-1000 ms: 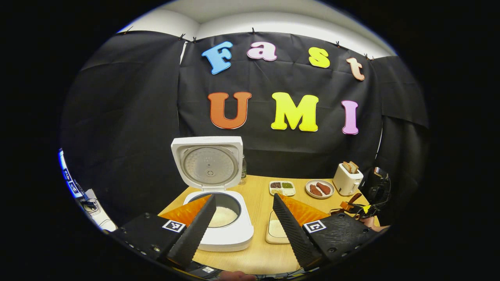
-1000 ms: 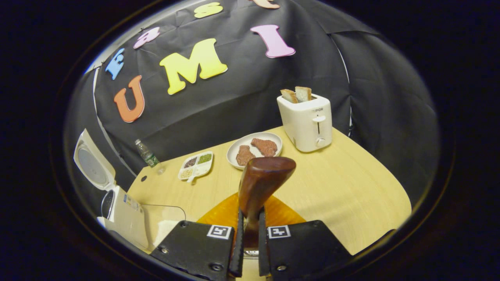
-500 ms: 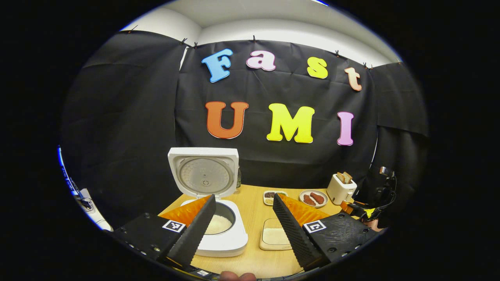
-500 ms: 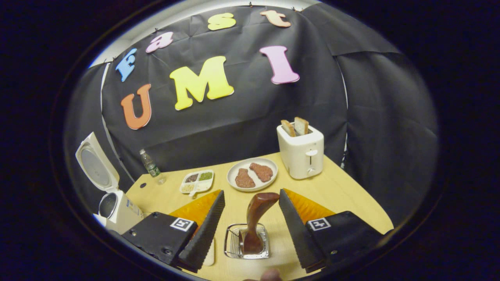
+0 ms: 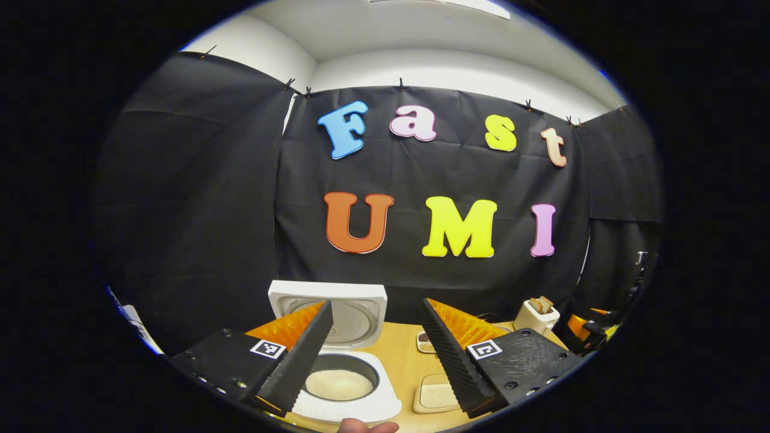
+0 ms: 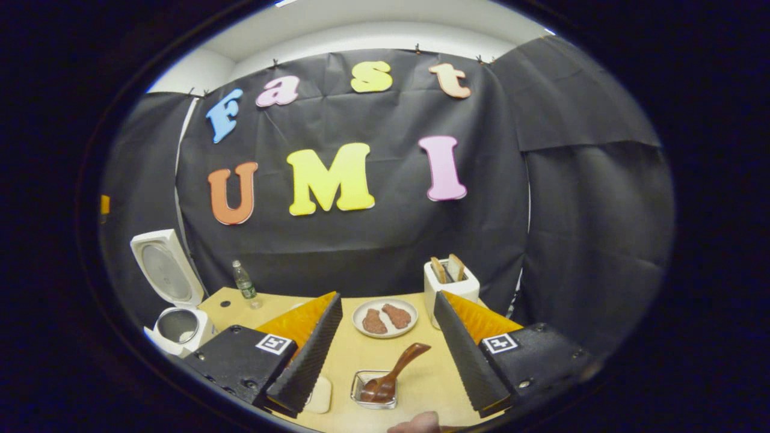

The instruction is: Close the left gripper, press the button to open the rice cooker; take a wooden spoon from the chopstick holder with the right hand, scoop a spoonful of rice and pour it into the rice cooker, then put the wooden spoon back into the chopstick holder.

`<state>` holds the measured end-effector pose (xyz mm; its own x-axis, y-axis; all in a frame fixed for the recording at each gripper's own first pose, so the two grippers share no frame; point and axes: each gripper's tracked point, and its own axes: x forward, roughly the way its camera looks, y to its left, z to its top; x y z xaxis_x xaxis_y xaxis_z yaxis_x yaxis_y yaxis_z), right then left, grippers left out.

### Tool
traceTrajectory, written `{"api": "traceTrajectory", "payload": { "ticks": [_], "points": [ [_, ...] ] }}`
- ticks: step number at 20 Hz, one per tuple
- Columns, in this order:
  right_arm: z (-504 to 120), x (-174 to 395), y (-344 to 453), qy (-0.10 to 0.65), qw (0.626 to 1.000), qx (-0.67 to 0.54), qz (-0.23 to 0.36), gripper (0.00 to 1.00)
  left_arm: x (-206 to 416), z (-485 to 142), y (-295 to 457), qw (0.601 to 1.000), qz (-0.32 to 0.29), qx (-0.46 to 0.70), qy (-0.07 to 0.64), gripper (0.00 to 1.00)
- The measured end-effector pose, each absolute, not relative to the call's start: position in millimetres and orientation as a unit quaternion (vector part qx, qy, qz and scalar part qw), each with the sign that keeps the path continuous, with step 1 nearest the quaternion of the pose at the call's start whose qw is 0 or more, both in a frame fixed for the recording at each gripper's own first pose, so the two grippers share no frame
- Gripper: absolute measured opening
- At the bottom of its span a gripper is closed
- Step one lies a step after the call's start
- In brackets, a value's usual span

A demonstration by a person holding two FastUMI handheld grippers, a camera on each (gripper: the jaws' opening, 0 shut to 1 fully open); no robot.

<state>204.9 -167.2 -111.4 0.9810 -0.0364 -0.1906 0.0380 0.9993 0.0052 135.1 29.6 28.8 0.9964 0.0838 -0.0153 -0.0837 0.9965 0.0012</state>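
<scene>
The white rice cooker (image 5: 355, 409) stands with its lid (image 5: 355, 316) raised and white rice showing in the pot. My left gripper (image 5: 374, 305) hangs open above and in front of it, holding nothing. A brown wooden spoon (image 6: 394, 373) leans in the small wire chopstick holder (image 6: 361, 394) on the table. My right gripper (image 6: 388, 297) is open, pulled back from the spoon, which lies low between its fingers without touching them. The rice cooker (image 6: 177, 325) sits far left in the right gripper view. A shallow dish of rice (image 5: 436, 394) lies right of the cooker.
A plate of meat (image 6: 385, 317), a white toaster (image 6: 450, 282) with bread, and a water bottle (image 6: 243, 282) stand toward the back of the wooden table (image 6: 355, 355). The toaster (image 5: 538, 313) is at the right in the left gripper view. A fingertip (image 6: 415, 423) shows at the bottom edge.
The right gripper opened, let go of the spoon into the holder and drew back. The left gripper also pulled back and tilted upward, staying open.
</scene>
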Motion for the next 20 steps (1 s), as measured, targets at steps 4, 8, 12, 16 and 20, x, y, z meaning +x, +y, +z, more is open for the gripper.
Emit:
{"api": "traceTrajectory", "payload": {
  "ticks": [4, 8, 12, 16, 20],
  "points": [
    [-77.6, 174.3, -153.7, 0.081, 0.997, 0.010, -0.011, 1.00, 178.0, 44.6, 68.7, 0.997, 0.061, -0.026, 0.030, 0.94],
    [-65.8, 153.0, -141.3, 0.079, 0.997, 0.011, -0.007, 1.00, 236.1, 35.2, 100.8, 0.992, 0.077, -0.058, 0.084, 0.94],
    [-77.7, 132.8, -121.3, 0.123, 0.992, 0.018, 0.019, 1.00, 293.9, 9.9, 136.1, 0.986, 0.100, -0.047, 0.128, 0.94],
    [-78.3, 124.8, -114.5, 0.134, 0.990, -0.020, 0.028, 1.00, 327.1, -24.1, 145.1, 0.980, 0.106, -0.039, 0.161, 0.94],
    [-73.5, 125.0, -106.0, 0.135, 0.990, -0.023, 0.038, 1.00, 332.7, -42.5, 141.3, 0.975, 0.109, -0.026, 0.191, 0.95]
  ]
}}
